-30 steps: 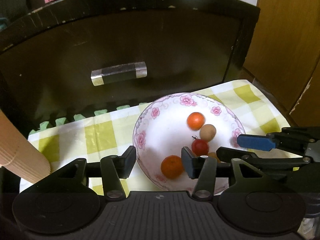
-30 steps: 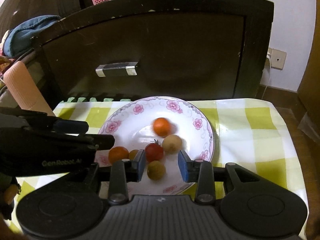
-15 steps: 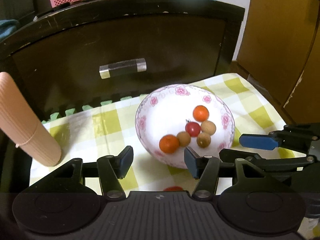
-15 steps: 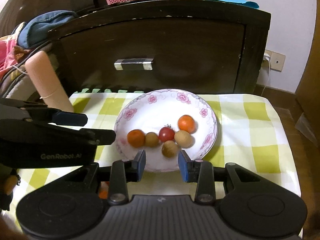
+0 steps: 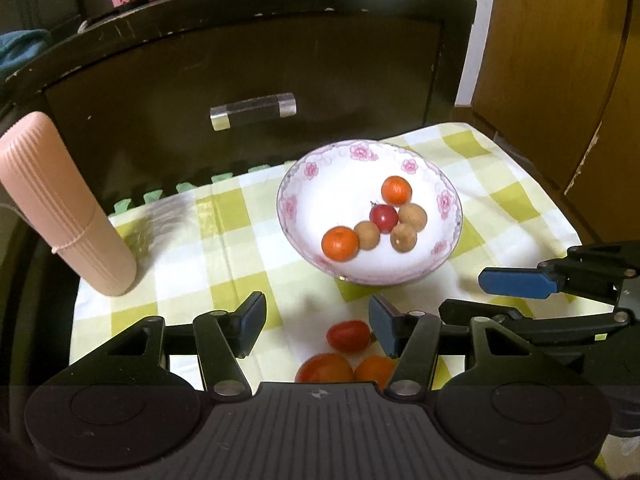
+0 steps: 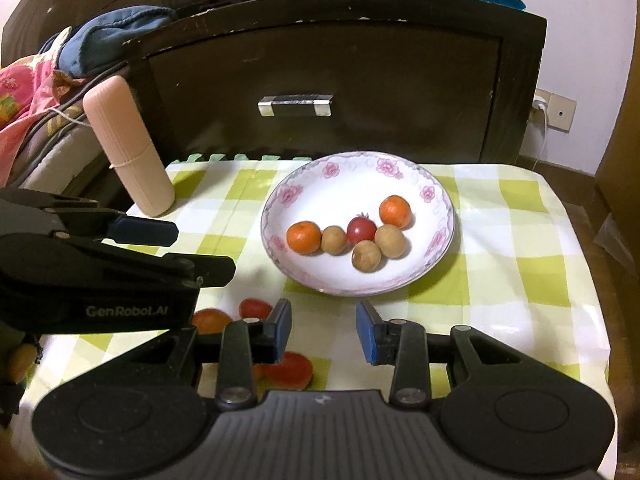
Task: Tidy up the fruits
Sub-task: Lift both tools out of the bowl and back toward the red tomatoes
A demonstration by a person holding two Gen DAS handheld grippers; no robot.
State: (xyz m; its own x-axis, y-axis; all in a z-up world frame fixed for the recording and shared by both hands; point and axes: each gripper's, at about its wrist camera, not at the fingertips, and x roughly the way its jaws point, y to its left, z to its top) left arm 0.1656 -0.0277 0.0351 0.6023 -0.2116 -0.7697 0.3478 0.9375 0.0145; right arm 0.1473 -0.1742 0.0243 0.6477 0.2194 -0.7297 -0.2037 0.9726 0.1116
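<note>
A white flowered plate [image 5: 448,204] [image 6: 436,196] on the checked cloth holds two oranges [image 5: 340,243] [image 6: 395,211], a red cherry tomato [image 5: 383,218] [image 6: 361,230] and three brown longans [image 6: 389,241]. Loose tomatoes [image 5: 348,335] [image 6: 254,309] and an orange fruit [image 5: 374,370] lie on the cloth in front of the plate. My left gripper [image 5: 316,326] is open and empty above the loose fruits. My right gripper [image 6: 323,330] is open and empty, just in front of the plate.
A pink ribbed cylinder [image 5: 60,208] [image 6: 128,148] leans at the cloth's back left. A dark wooden drawer front with a clear handle [image 5: 252,112] [image 6: 295,105] stands behind the table. A wooden cabinet [image 5: 560,60] is at the right.
Both grippers have drawn back from the plate toward the front of the table. The loose fruits in front of the plate have come into view. The fruits on the plate have settled.
</note>
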